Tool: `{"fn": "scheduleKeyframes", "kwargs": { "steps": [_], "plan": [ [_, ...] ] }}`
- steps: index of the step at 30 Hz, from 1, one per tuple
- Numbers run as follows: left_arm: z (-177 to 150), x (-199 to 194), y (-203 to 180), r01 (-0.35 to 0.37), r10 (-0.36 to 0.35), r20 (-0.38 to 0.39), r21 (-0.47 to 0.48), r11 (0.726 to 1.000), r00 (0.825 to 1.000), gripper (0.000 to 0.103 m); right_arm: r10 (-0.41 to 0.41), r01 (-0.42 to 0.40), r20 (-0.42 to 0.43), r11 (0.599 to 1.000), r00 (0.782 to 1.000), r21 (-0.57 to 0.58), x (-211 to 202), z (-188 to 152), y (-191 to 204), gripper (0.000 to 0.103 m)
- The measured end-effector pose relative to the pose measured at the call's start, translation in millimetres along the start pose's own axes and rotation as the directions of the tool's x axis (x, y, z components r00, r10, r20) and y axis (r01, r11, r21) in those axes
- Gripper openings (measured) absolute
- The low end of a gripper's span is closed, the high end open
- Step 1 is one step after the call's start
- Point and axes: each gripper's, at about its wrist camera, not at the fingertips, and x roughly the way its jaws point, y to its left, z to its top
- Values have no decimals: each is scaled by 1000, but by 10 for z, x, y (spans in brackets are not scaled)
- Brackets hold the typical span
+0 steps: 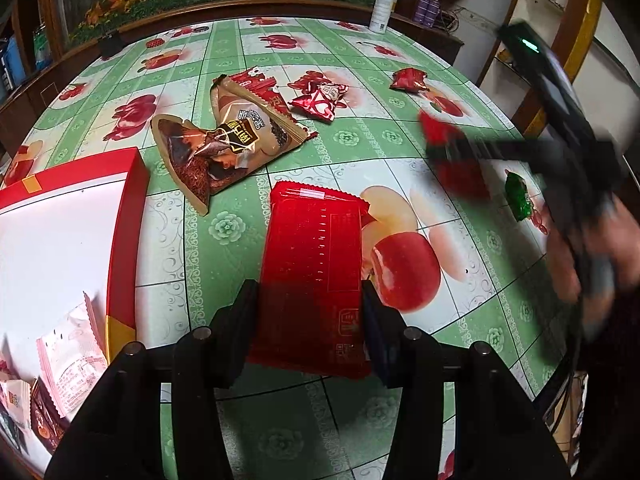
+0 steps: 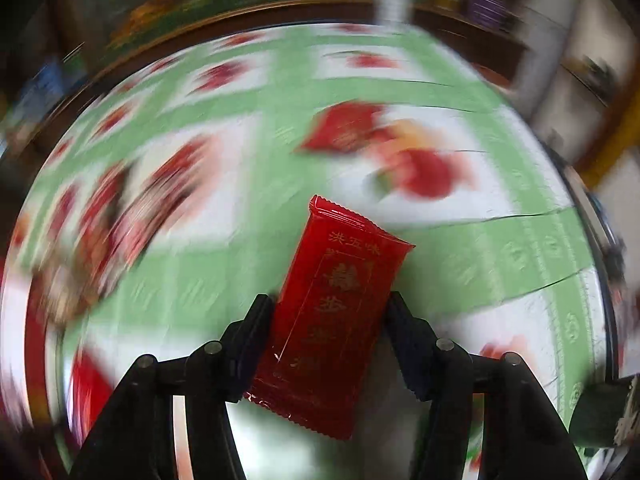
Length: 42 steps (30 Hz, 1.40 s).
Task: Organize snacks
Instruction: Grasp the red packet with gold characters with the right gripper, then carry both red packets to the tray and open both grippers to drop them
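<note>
Each gripper, left point(image 1: 308, 308) and right point(image 2: 330, 320), clasps one red packet point(image 1: 314, 280) point(image 2: 334, 312); ahead, perhaps five loose snacks point(image 1: 224, 140).

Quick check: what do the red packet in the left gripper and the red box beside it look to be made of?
Red packet in the left gripper: looks like thin glossy plastic film, with a crimped serrated end seal and light glare. Red box: seems to be rigid cardboard, smooth red outside, matte white inside, with straight stiff walls.

Both grippers were matte black — the left gripper point(image 1: 310, 320) and the right gripper point(image 2: 330, 324) each showed round silver-grey screw heads. The right gripper's fingers point(image 2: 404, 336) had ribbed inner pads — its body carried a green light.
</note>
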Motion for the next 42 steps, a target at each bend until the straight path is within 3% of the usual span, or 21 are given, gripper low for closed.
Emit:
{"fn": "scheduleKeyframes", "kwargs": {
  "steps": [5, 7, 10, 12, 14, 18, 21, 23, 25, 28, 33, 38, 42],
  "plan": [
    [-21, -22, 19, 15, -15, -7, -7, 1000, 1000, 47, 166, -164, -13, 954, 986, -252, -344, -661, 318, 60],
    [-32, -37, 48, 34, -34, -7, -29, 999, 999, 47, 229, -226, -21, 932, 973, -284, -479, -863, 298, 60],
    [-25, -42, 73, 57, -58, -15, -37, 998, 998, 51, 257, -247, 11, 939, 966, -239, -616, -1006, 143, 60],
    [-15, -37, 78, 56, -56, -16, -40, 998, 998, 55, 250, -235, 71, 956, 966, -174, -738, -1021, -37, 60],
    [15, -9, 54, 27, -27, -16, -23, 999, 1000, 58, 254, -241, 89, 961, 963, -139, -797, -1001, -78, 68],
    [34, 30, -22, -3, 3, -17, 21, 1000, 1000, 59, 204, -197, 33, 969, 978, -151, -703, -967, 127, 72],
    [20, 38, -60, -17, 17, -6, 50, 999, 1000, 59, 156, -153, 4, 974, 988, -165, -602, -1051, 276, 70],
    [8, 38, -84, -31, 31, 3, 65, 997, 1000, 55, 82, -75, 32, 979, 996, -188, -576, -1119, 336, 59],
    [-12, 35, -110, -53, 51, 18, 82, 995, 999, 51, 100, -92, 34, 978, 994, -190, -592, -1144, 333, 53],
    [-41, 24, -132, -79, 76, 39, 81, 994, 996, 46, 111, -102, 38, 976, 993, -194, -600, -1158, 314, 53],
    [-86, -7, -165, -107, 104, 55, 71, 992, 993, 45, 127, -116, 61, 980, 990, -165, -625, -1179, 285, 51],
    [-106, -80, -154, -135, 130, 71, 66, 989, 989, 45, 198, -191, 55, 975, 979, -115, -641, -1138, 249, 50],
    [-103, -180, -148, -155, 148, 107, 66, 986, 983, 45, 199, -190, 73, 976, 977, -111, -691, -1128, 260, 50]
  ]
}}
